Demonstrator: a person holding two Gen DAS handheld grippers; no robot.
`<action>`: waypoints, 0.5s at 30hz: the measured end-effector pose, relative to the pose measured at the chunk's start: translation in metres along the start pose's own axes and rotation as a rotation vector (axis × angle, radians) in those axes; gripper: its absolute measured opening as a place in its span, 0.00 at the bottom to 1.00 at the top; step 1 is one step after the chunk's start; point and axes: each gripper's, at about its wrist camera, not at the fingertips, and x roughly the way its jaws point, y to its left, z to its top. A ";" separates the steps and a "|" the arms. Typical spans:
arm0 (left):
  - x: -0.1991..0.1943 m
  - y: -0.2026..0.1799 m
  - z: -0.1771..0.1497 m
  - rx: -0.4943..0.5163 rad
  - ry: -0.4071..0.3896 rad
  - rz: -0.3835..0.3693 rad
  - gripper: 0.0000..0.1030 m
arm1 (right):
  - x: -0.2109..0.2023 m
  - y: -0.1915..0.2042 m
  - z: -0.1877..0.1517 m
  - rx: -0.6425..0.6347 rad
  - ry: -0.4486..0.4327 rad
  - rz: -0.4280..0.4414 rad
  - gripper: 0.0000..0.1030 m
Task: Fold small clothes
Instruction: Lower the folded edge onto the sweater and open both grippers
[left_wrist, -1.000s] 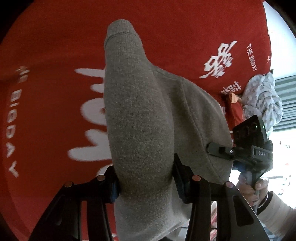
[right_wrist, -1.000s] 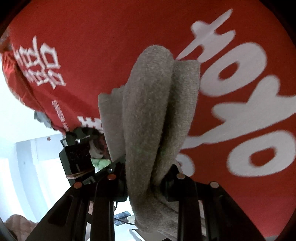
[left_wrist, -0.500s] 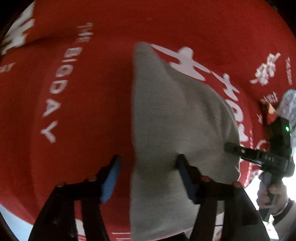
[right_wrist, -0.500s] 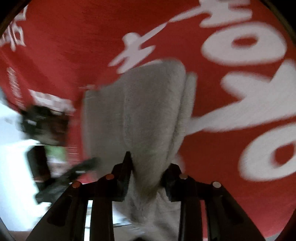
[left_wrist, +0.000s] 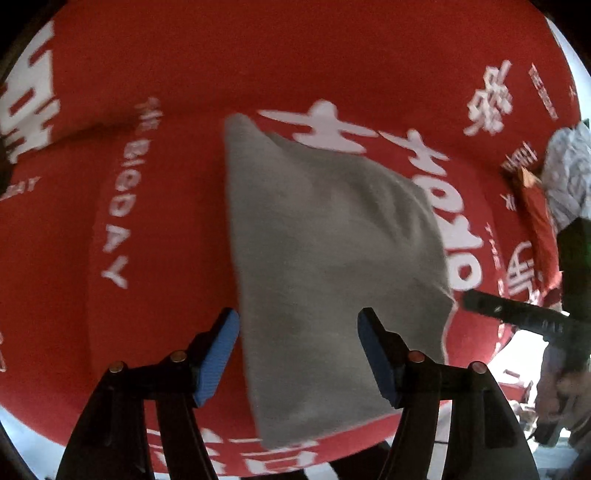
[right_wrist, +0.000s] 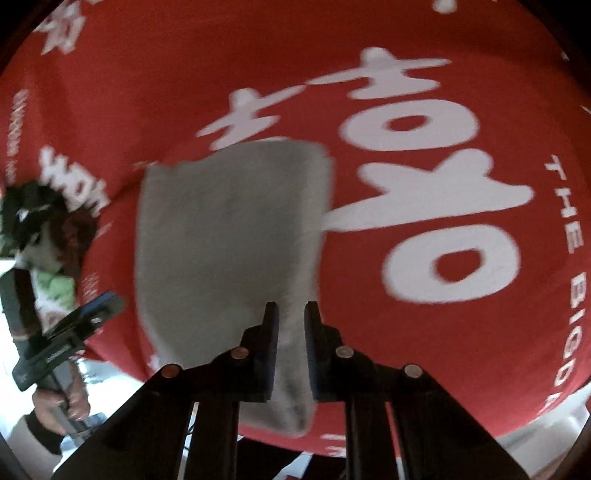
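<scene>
A grey knit cloth (left_wrist: 332, 266) lies spread flat on the red tablecloth (left_wrist: 166, 92) with white lettering. My left gripper (left_wrist: 295, 319) hovers over its near part, blue pads wide apart and open, pressing on nothing. My right gripper (right_wrist: 291, 314) hangs over the same grey cloth (right_wrist: 229, 236) near one corner. Its jaws are closing to a narrow gap; the cloth shows through the gap, lying flat below, and the pads do not seem to press it. In the left wrist view the right gripper (left_wrist: 476, 304) points at the cloth's right corner.
A pile of pale patterned clothes (left_wrist: 569, 173) sits at the tablecloth's far right edge. In the right wrist view, a dark and green heap (right_wrist: 37, 229) lies at the left, above a hand (right_wrist: 62, 402) holding the left gripper (right_wrist: 107, 302). The table edge runs along the bottom.
The grey cloth was bunched upright between both pairs of jaws; now it lies flat on the red cloth. The left jaws opened wide. The right jaws let the bundle go and narrowed.
</scene>
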 end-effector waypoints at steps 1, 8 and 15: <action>0.005 -0.004 -0.003 0.000 0.016 0.002 0.66 | 0.003 0.008 -0.004 -0.013 0.003 0.013 0.15; 0.039 -0.005 -0.015 -0.005 0.062 0.112 0.66 | 0.054 0.015 -0.018 -0.074 0.081 -0.120 0.08; 0.037 0.008 -0.027 -0.048 0.103 0.105 0.66 | 0.055 0.001 -0.019 -0.033 0.099 -0.071 0.02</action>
